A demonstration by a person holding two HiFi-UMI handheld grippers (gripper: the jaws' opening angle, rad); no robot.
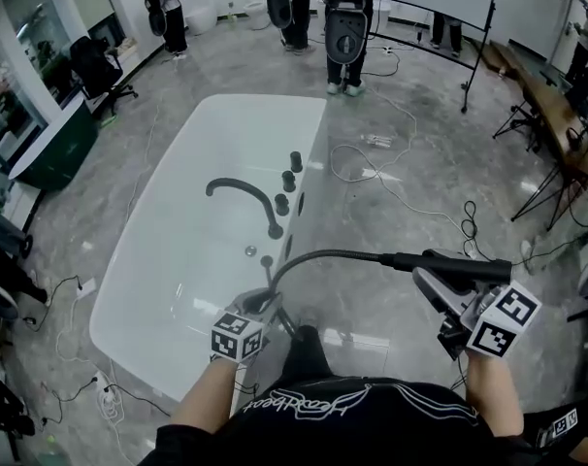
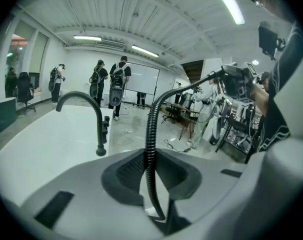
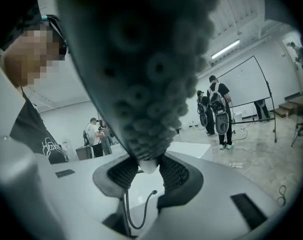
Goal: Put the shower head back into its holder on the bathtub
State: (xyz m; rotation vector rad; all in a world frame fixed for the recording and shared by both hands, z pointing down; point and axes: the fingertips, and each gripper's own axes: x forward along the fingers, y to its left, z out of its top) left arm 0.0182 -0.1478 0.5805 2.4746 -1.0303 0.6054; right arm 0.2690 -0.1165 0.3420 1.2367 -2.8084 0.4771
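Note:
The white bathtub (image 1: 178, 260) lies ahead with a black curved faucet (image 1: 244, 194) and black knobs (image 1: 288, 180) on its right rim. My left gripper (image 1: 260, 304) is at the tub's near rim, shut on the black ribbed hose (image 1: 323, 253), which runs up between its pads (image 2: 129, 169). The hose (image 2: 150, 134) arcs right to the black shower head (image 1: 449, 265). My right gripper (image 1: 440, 275) holds that head over the floor, right of the tub. The head's nozzle face (image 3: 141, 74) fills the right gripper view, its end clamped between the pads (image 3: 122, 173).
Several people with backpacks (image 1: 344, 27) stand beyond the tub's far end. Cables (image 1: 391, 187) trail over the grey floor to the right. A stand (image 1: 483, 42) and tables (image 1: 556, 115) are at the right, and a chair (image 1: 95, 66) and counter at the left.

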